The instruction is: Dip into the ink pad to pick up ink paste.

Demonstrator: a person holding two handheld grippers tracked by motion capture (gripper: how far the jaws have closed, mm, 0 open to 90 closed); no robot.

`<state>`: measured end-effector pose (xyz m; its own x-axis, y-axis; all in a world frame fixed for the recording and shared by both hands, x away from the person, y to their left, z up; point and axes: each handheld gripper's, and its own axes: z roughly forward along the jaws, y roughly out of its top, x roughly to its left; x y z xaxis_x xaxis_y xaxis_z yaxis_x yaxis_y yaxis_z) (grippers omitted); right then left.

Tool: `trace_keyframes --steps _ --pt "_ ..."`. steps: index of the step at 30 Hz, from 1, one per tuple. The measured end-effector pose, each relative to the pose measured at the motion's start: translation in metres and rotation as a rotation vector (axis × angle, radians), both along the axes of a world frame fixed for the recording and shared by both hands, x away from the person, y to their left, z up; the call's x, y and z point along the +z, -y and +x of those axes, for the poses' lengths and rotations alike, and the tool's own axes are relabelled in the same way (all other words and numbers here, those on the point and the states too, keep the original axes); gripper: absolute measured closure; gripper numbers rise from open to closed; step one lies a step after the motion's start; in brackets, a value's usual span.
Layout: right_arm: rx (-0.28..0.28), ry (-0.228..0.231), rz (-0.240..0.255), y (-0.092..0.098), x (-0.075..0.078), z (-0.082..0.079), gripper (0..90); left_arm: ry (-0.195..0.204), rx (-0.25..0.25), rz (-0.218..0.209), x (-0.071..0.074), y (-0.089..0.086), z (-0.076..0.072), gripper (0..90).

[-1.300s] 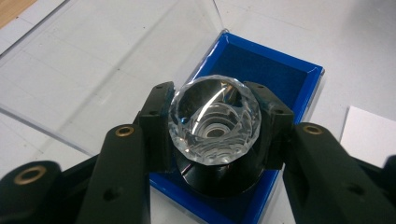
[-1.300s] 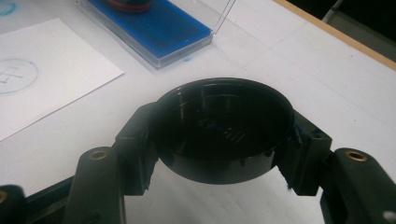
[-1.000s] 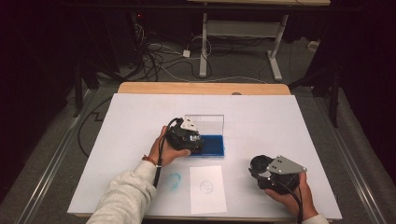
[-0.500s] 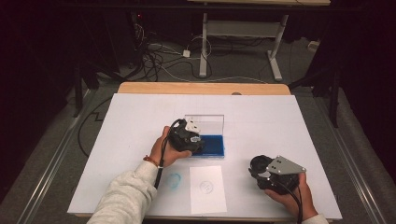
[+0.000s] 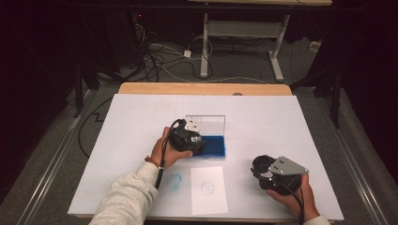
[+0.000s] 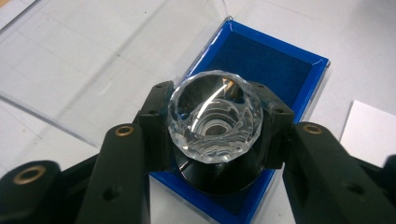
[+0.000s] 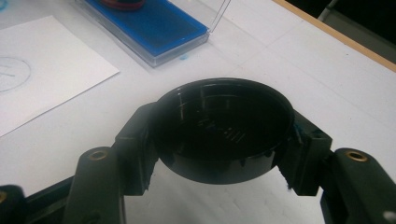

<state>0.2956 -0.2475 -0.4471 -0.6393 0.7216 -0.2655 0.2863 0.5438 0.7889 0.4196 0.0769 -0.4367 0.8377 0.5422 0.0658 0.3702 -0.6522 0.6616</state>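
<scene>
My left gripper (image 6: pixel 214 128) is shut on a stamp with a clear faceted handle (image 6: pixel 215 109) and a black round base. The base rests on the blue ink pad (image 6: pixel 268 60) of an open case. In the high view that gripper (image 5: pixel 193 140) sits at the pad's left end (image 5: pixel 215 146), with the clear lid (image 5: pixel 210 124) standing up behind. My right gripper (image 7: pixel 224 142) is shut on a black round cap (image 7: pixel 224 128), hollow side up, just above the table. In the high view it (image 5: pixel 261 168) hovers near the front right.
A white sheet (image 5: pixel 209 190) with a faint round stamp print lies near the front edge. A blue ink smudge (image 5: pixel 175 181) marks the white table cover (image 5: pixel 281 117) left of it. The wooden table edge (image 5: pixel 202 88) runs along the back.
</scene>
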Motion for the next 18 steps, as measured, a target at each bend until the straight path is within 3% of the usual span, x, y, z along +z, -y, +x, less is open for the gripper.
trace_keyframes --steps 5,10,14,18 --pt "-0.015 0.019 0.001 0.0006 0.0011 -0.0004 38.3 0.007 0.000 0.021 0.0008 0.0008 -0.0038 54.7" --pt "-0.037 0.033 0.014 0.0035 0.0026 -0.0001 38.3 -0.017 0.012 -0.037 -0.0017 -0.0026 0.0031 54.7" --pt "-0.031 0.038 0.008 0.0026 0.0028 -0.0010 38.3 0.005 0.010 0.014 0.0005 0.0030 -0.0005 54.7" --pt "-0.034 0.032 0.008 0.0023 0.0019 -0.0008 38.3 -0.011 0.006 0.015 0.0014 0.0014 0.0012 54.7"
